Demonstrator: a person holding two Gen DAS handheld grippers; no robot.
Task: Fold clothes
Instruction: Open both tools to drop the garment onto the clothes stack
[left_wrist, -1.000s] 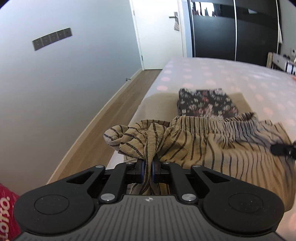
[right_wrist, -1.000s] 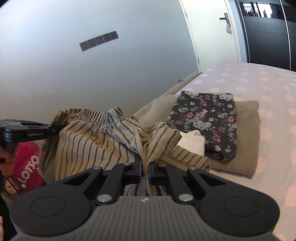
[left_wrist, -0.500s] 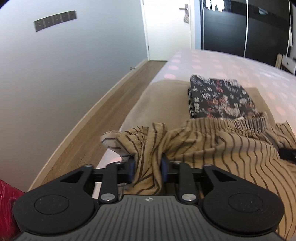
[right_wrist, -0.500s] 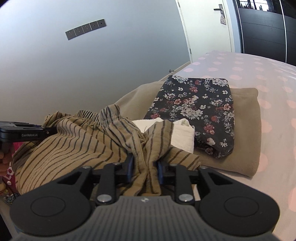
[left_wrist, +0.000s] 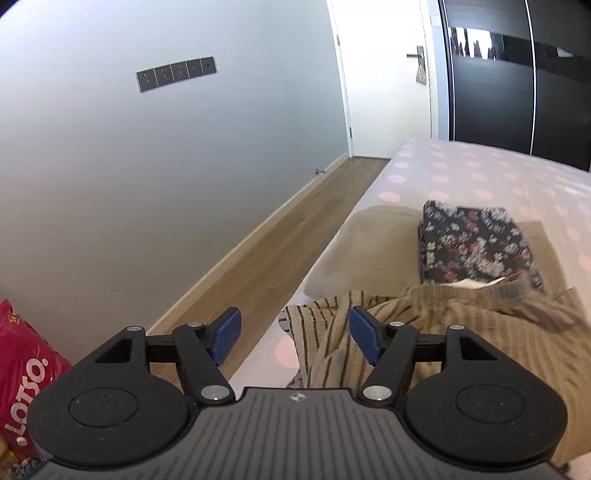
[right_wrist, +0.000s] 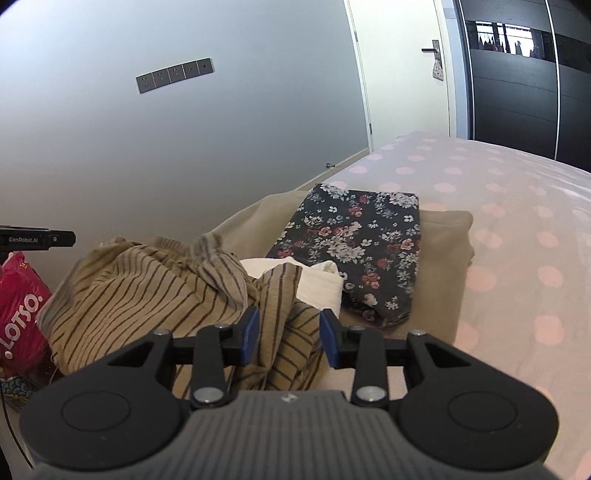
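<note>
Floral piece (right_wrist: 354, 254) lies folded at 1 o'clock; striped garment (right_wrist: 147, 295) lies rumpled, unfolded; both grippers' (left_wrist: 295, 334) (right_wrist: 289, 334) jaws gape wide, empty.

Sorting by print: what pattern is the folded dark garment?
Floral garment: small flowers on black, clearest from the right wrist.

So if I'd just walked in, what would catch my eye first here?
Probably the striped garment, crumpled at the near edge of the bed, with both grippers' blue-padded jaws open around its folds: the right gripper straddles a bunched ridge, the left gripper sits at its corner. Behind it, a folded floral cloth lies neatly on a tan one, and a red bag shows at far left.
</note>
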